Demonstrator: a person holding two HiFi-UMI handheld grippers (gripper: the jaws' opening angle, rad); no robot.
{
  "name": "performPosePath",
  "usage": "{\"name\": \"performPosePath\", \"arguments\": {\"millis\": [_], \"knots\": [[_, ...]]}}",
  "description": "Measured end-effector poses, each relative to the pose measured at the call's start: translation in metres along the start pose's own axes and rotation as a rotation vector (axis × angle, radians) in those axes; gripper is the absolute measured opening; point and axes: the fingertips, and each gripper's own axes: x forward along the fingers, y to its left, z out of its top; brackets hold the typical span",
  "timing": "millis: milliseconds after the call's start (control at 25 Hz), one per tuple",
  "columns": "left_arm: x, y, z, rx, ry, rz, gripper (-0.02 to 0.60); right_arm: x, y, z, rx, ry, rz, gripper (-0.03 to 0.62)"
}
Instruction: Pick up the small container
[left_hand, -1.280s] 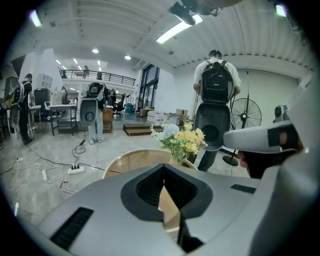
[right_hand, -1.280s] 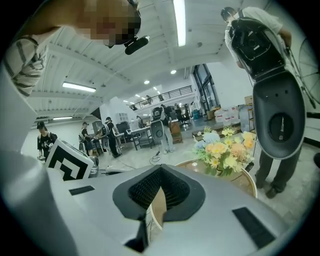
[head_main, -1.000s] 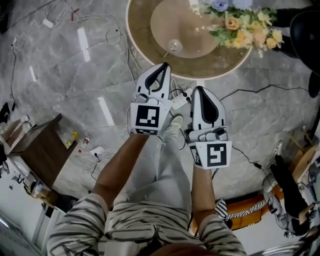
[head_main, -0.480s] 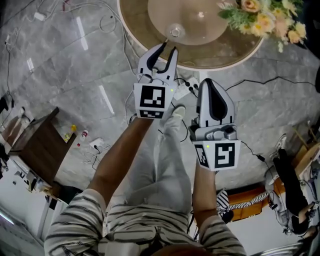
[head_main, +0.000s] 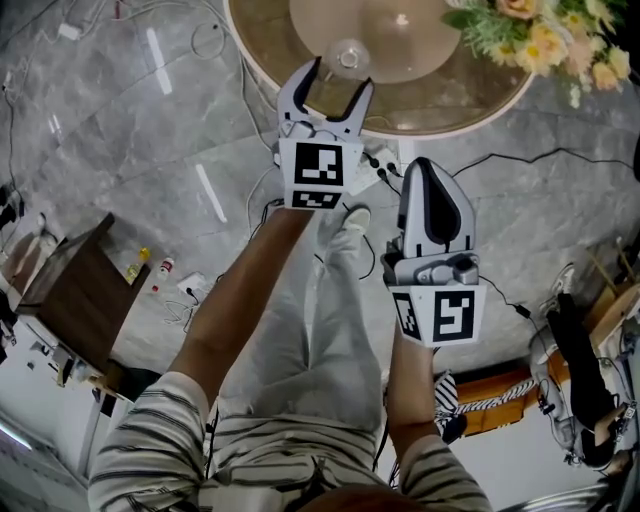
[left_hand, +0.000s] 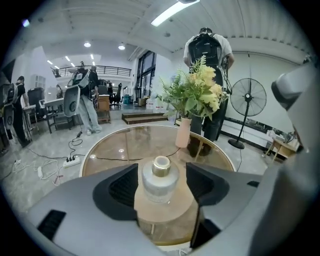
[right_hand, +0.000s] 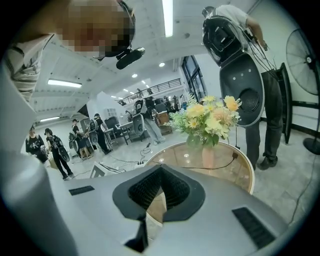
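Left gripper (head_main: 338, 80), shut and lower in frame a second ago, now reaches upper centre with its jaws opening; the small container (left_hand: 160, 179) on the round table (head_main: 440, 105) sits lined up between them, untouched, so the grasp looks ready. Right gripper (head_main: 430, 175) is closed and empty.

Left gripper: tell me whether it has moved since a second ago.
Yes. The left gripper has advanced over the rim of the table toward the container, which now stands between its opening jaws, untouched.
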Motion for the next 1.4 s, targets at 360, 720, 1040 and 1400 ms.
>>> {"name": "performPosePath", "arguments": {"millis": [360,720,1040,1400], "knots": [[0.042,0.006,-0.018,0.059,0.045,-0.002,0.363,0.010,-0.004,-0.015,-0.016,0.031,-0.014,0.008],[0.067,0.006,-0.028,0.098,0.060,0.000,0.370,0.013,-0.005,-0.019,-0.027,0.056,-0.027,0.008],[0.083,0.006,-0.039,0.123,0.067,0.008,0.347,0.007,-0.015,-0.023,-0.044,0.073,-0.053,0.008],[0.079,0.008,-0.041,0.116,0.089,0.005,0.330,-0.005,-0.015,-0.021,-0.047,0.070,-0.074,0.008]]}}
